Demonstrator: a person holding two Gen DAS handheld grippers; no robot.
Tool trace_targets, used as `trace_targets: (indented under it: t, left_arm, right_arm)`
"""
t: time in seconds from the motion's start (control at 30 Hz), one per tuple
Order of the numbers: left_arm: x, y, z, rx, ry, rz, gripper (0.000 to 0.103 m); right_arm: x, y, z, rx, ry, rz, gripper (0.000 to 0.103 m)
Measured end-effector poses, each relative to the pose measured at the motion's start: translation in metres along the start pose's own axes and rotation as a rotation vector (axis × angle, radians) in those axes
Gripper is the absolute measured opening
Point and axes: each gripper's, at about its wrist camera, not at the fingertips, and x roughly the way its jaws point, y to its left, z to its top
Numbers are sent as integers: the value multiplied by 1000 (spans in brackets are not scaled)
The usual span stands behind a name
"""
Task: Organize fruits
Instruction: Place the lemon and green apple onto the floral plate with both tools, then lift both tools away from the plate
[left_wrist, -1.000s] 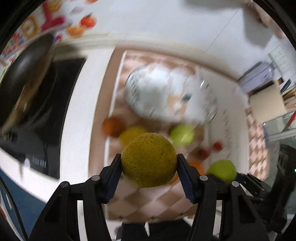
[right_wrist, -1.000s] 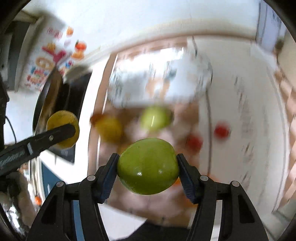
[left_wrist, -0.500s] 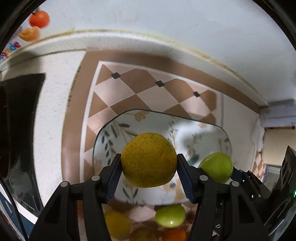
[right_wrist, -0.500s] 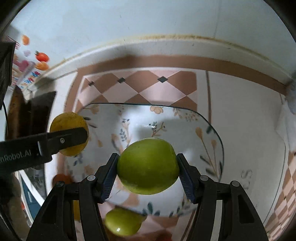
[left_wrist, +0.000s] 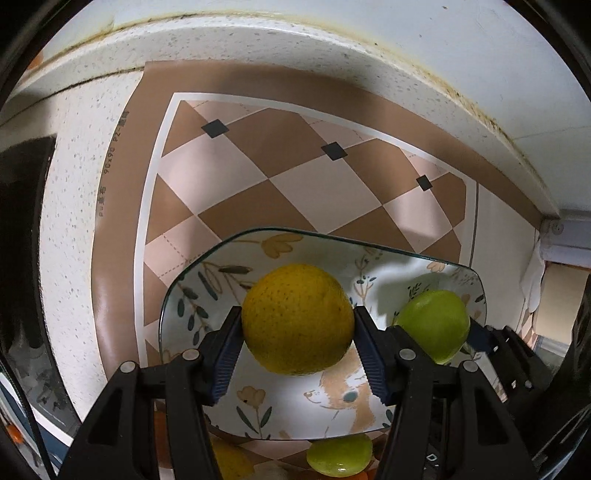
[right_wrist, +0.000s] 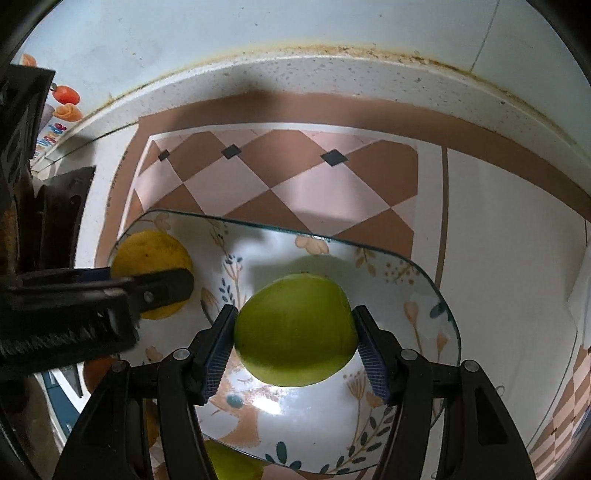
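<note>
My left gripper (left_wrist: 297, 341) is shut on a yellow-orange citrus fruit (left_wrist: 297, 319) and holds it over the left part of a glass plate with a flower and fox print (left_wrist: 207, 266). My right gripper (right_wrist: 295, 345) is shut on a green apple (right_wrist: 295, 328) and holds it over the middle of the same plate (right_wrist: 424, 295). The apple also shows in the left wrist view (left_wrist: 434, 325), and the citrus fruit in the right wrist view (right_wrist: 147, 251). Whether either fruit touches the plate cannot be told.
The plate lies on a brown and pink checkered mat (left_wrist: 266, 158) on a speckled white counter (right_wrist: 498, 229) against a wall. Another green fruit (left_wrist: 340, 456) and a yellow fruit (left_wrist: 232, 461) lie on the mat near the plate's front edge. A black stove (left_wrist: 22, 229) is at the left.
Both grippers have moved forward and down over the plate with their fruits still held. The loose fruits on the mat have slid toward the bottom of both views.
</note>
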Motion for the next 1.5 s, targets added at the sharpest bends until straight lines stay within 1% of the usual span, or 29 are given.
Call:
trace_targets:
  t: [0.03, 0.07, 0.1, 0.13, 0.17, 0.23, 0.37, 0.47, 0.53, 0.63, 0.7, 0.77, 0.87, 1.0, 1.13, 1.23, 1.5]
  left_arm:
    - [1, -1, 0, 1, 0, 4, 56]
    - [2, -3, 0, 1, -1, 9, 56]
    - [1, -3, 0, 1, -4, 11, 56]
    - [0, -4, 0, -2, -15, 13, 61]
    - [-2, -5, 0, -2, -28, 15, 72]
    - [-7, -14, -2, 0, -47, 26, 85]
    - [-25, -18, -10, 23, -98, 65, 85]
    - [-40, -21, -26, 49, -146, 115, 86]
    - [-49, -20, -40, 53, -181, 138, 86]
    - [-62, -15, -65, 57, -240, 190, 86]
    - [-72, -9, -82, 58, -277, 210, 86]
    - [-83, -1, -93, 55, -306, 219, 86]
    - [-92, 8, -113, 56, -346, 227, 86]
    - [-114, 10, -148, 59, -410, 224, 86]
    - [-133, 7, -182, 73, -476, 227, 86]
    - [-148, 4, -206, 90, -524, 243, 86]
    - [-178, 3, -261, 107, -604, 237, 86]
  right_arm:
    - [-2, 0, 1, 1, -1, 0, 89]
    - [-3, 1, 2, 6, -5, 0, 91]
    - [-6, 1, 3, 12, -12, -1, 91]
    - [-9, 0, 3, 19, -18, -3, 91]
    - [-13, -1, 2, 28, -23, -10, 91]
    - [-19, -4, -1, 48, -29, -28, 93]
    - [-35, -14, -17, 90, -33, -70, 93]
    - [-47, -17, -34, 104, -42, -109, 93]
    - [-54, -18, -46, 110, -45, -116, 93]
    - [-69, -17, -68, 103, -67, -150, 93]
    - [-78, -14, -81, 107, -81, -154, 93]
    - [-89, -10, -94, 115, -100, -147, 93]
    - [-108, -2, -113, 112, -138, -163, 93]
    - [-134, 10, -140, 106, -183, -176, 93]
    - [-158, 29, -163, 93, -227, -172, 93]
    - [-180, 39, -182, 86, -272, -164, 93]
    - [-231, 58, -230, 80, -384, -176, 93]
